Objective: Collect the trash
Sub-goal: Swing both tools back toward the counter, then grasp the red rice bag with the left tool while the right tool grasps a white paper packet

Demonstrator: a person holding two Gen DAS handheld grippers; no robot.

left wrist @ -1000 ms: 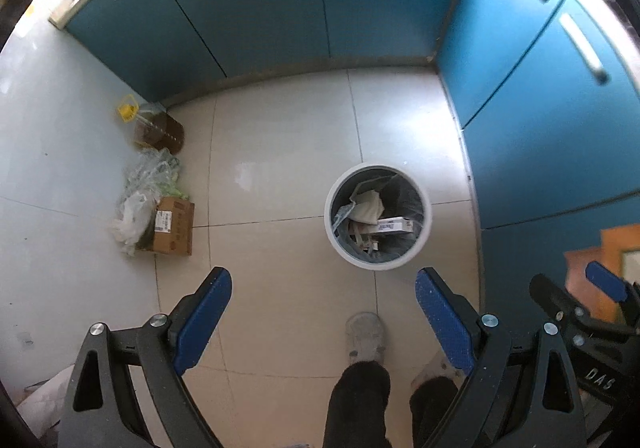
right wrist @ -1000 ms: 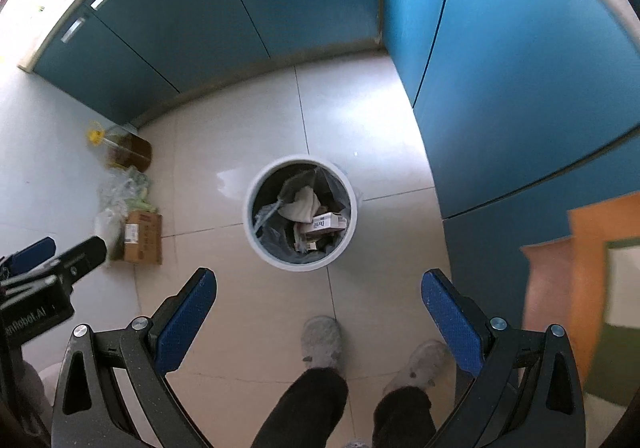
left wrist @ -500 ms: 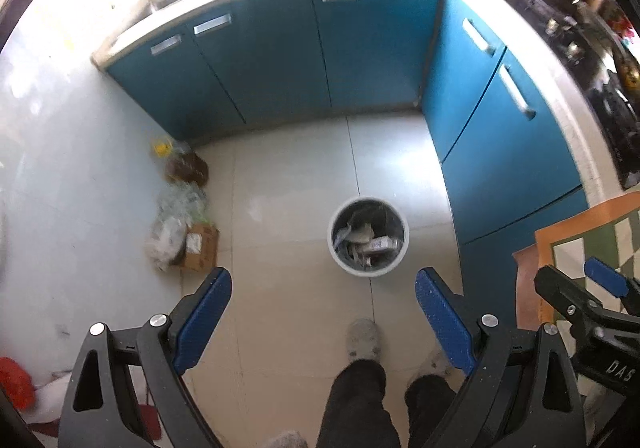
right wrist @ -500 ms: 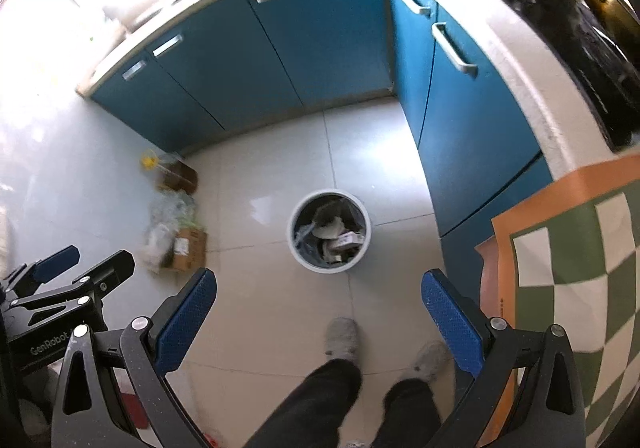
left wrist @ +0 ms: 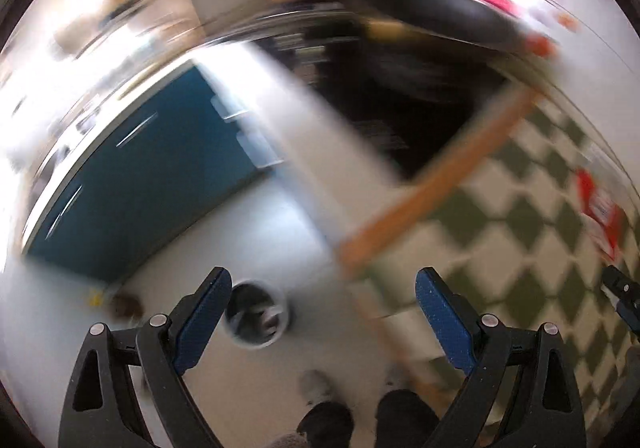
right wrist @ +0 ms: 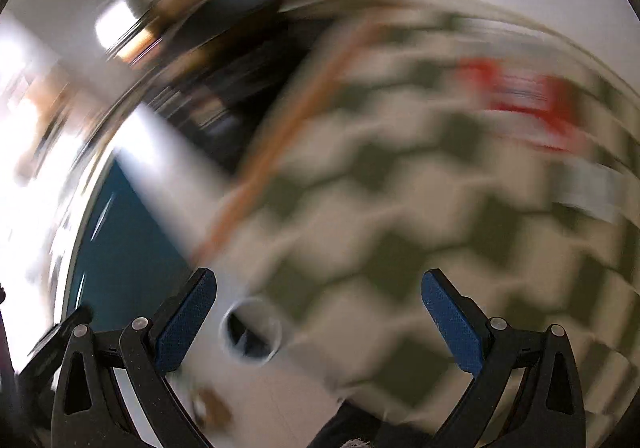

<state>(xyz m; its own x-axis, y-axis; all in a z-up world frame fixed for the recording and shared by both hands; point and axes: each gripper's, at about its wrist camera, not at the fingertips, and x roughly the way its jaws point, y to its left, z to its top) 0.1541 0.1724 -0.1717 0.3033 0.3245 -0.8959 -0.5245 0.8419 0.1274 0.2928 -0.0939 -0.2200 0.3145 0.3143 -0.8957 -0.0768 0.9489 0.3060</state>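
Note:
Both views are smeared by fast motion. The white round trash bin (left wrist: 257, 318) with trash inside stands on the pale floor far below, small in the left wrist view; it also shows in the right wrist view (right wrist: 251, 329). My left gripper (left wrist: 323, 322) is open and empty, high above the floor. My right gripper (right wrist: 319, 322) is open and empty too. A blurred red item (right wrist: 532, 98) lies on a green-and-white checkered cloth (right wrist: 420, 208); it shows in the left wrist view (left wrist: 600, 208) at the right edge.
Blue cabinets (left wrist: 140, 176) line the left. A white counter edge (left wrist: 320, 136) and a dark stove top (left wrist: 420, 88) run diagonally. The checkered cloth (left wrist: 520, 232) has an orange border (left wrist: 432, 188). The person's legs and slippers (left wrist: 320, 388) are below.
Both grippers rose and swung right, away from the bin toward the checkered cloth. The bin shrank and slid to the lower left. Both stay open and empty.

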